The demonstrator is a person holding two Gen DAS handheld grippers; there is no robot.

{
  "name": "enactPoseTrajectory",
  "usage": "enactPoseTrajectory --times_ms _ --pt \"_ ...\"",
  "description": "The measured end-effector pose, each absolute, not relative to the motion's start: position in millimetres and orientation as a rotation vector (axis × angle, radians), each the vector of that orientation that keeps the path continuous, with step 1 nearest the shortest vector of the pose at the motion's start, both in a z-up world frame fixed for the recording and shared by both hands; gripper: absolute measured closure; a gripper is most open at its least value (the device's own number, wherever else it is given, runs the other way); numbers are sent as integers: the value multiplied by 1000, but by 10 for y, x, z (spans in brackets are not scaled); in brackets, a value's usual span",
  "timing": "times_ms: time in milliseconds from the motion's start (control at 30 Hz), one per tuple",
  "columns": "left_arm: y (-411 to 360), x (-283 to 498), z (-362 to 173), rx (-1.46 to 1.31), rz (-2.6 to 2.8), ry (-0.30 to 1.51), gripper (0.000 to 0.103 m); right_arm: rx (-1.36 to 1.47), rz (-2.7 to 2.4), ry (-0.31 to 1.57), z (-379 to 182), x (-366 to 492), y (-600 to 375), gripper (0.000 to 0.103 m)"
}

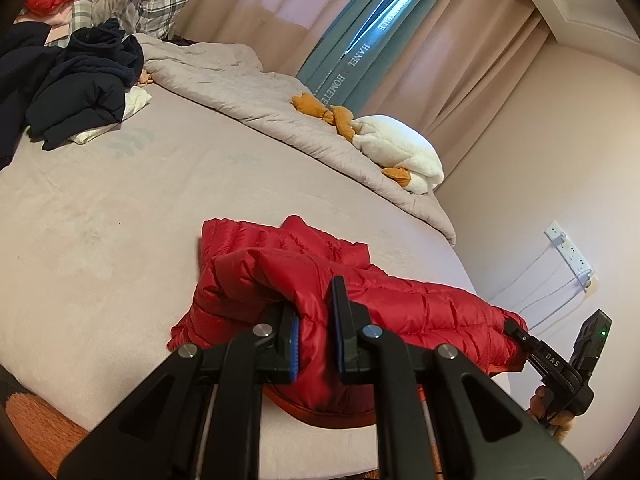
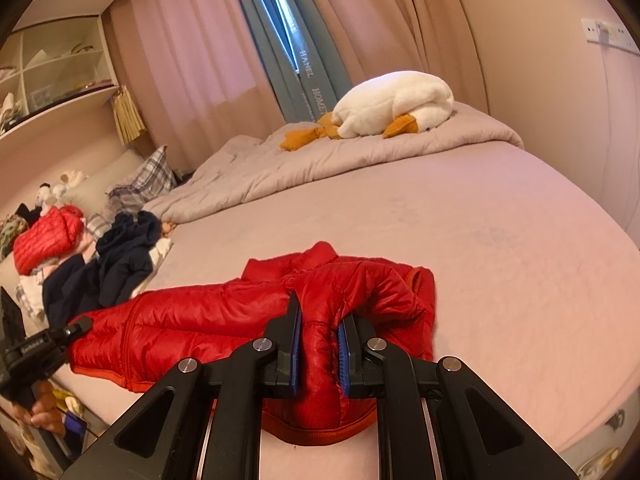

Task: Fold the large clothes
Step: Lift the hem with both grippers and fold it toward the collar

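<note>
So the red puffer jacket [image 1: 360,304] is lying across the near edge of the bed [image 1: 120,240], bunched up and partly doubled over on itself, with its hem drooping a bit over the mattress edge. The left claw [image 1: 314,344] is clamped on a fold of the jacket, red fabric squeezed right between its blue pads [image 1: 295,346]. Same deal on the other end: the right claw [image 2: 319,354] is pinching a thick wad of the red quilted stuff, and from the left wrist view you can see it biting the far right end of the jacket. Further up the bed there's a messy heap of dark navy clothes [image 1: 76,88] near the plaid pillows [image 1: 156,10], plus a second red puffer [image 2: 46,240] sitting on a pile by the headboard. A grey comforter [image 1: 256,96] is shoved along the far side, with a white goose plush [image 2: 392,106] lying on it by the curtains [image 2: 192,60].
</note>
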State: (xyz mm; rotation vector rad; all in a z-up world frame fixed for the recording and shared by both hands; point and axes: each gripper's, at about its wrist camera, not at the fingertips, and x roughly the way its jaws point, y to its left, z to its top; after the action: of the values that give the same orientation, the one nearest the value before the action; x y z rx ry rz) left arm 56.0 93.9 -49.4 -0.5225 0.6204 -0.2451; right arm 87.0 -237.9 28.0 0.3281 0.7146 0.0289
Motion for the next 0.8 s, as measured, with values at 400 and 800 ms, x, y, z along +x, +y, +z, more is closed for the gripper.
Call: enactPoseTrajectory --times_ms 400,800 --pt "902 925 -573 -495 -212 665 91 310 22 734 210 1056 -2382 88" --pt "880 1352 -769 -463 -187 731 91 263 -26 790 49 1382 -2298 88"
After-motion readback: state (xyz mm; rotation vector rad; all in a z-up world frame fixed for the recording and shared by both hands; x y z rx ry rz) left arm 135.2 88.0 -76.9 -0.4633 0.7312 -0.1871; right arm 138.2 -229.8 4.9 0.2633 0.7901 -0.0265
